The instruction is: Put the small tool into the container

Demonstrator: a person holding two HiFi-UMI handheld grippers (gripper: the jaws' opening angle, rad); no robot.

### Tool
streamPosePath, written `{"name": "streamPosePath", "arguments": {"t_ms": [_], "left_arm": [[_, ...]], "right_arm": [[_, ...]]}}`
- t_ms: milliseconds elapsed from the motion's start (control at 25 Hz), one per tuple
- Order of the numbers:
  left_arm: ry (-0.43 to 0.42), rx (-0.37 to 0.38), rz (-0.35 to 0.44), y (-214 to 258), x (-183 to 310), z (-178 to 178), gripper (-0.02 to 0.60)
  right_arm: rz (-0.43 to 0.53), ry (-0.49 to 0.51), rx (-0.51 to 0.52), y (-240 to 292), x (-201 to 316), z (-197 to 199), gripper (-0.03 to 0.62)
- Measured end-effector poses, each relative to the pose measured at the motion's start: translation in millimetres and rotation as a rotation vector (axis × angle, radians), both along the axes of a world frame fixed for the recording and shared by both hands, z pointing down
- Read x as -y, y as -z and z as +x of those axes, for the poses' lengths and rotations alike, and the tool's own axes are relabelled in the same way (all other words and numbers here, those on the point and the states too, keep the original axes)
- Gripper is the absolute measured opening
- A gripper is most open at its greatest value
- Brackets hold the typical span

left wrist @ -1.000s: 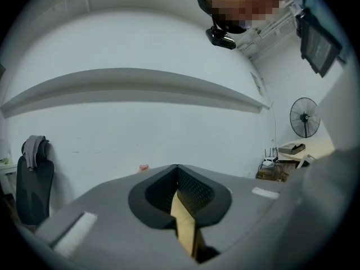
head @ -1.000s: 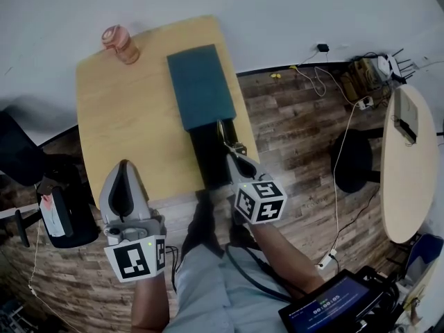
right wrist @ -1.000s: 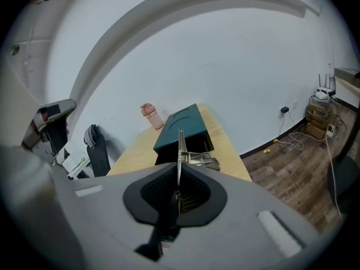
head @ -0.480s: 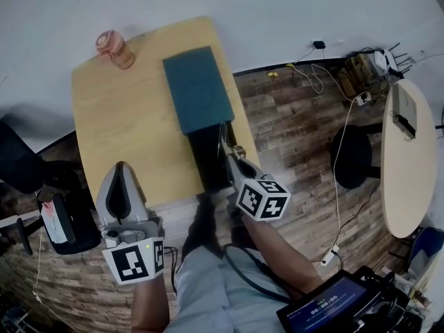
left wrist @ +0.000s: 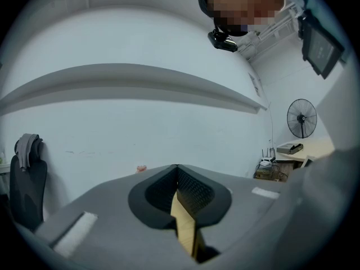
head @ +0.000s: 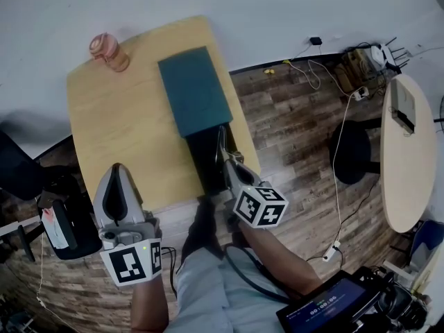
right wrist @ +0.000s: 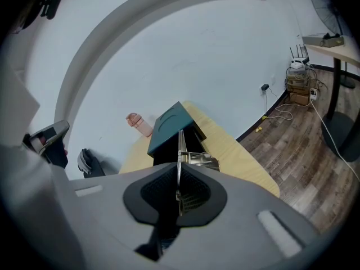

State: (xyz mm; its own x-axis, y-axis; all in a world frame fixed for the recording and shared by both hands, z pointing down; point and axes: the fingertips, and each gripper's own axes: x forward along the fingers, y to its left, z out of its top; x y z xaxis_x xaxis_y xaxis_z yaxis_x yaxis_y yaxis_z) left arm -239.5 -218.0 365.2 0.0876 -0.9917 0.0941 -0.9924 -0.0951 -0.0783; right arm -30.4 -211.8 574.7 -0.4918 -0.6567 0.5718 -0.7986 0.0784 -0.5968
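The right hand-held gripper is clenched on the small tool. Its jaws meet on a thin metal blade seen edge-on, and a bright folded metal part sticks out to the right just past the jaw tips. In the head view this hand-held gripper carries the small tool at the right edge of the container's dark open section. How high it hangs above the opening cannot be told.

The container lies lengthwise on the bench, its open end towards the person. A teal cover lies over the far part. A pink bottle stands well apart at the far left corner of the bench.

The left hand-held gripper is closed with nothing between its jaws. It points at the pale wall, and in the head view it hangs at the near left edge of the bench.

The tool looks stiff, light and smooth. Bare metal pinched across a thin blade is likely to swivel or slip if the grasp slackens early. The flat of the blade, close to the folded part, seems the soundest place to hold it, and that appears to be where the jaws sit. It should drop cleanly once it is well inside the opening, though it may clatter and bounce against the walls.
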Motion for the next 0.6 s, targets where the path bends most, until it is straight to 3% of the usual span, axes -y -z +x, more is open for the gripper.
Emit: {"name": "streamPosePath", "arguments": {"t_ms": [320,600], "left_arm": [[-0.013,0.001,-0.006,-2.0,5.9,-0.7,0.009],[-0.002,-0.011,0.000,-0.1,7.4,-7.9,0.009]], "right_arm": [[-0.057,-0.005,0.008,-4.5,5.3,-1.4,0.003],[-0.136,0.055,0.004,-11.0,9.4,-8.8,0.006]]}}
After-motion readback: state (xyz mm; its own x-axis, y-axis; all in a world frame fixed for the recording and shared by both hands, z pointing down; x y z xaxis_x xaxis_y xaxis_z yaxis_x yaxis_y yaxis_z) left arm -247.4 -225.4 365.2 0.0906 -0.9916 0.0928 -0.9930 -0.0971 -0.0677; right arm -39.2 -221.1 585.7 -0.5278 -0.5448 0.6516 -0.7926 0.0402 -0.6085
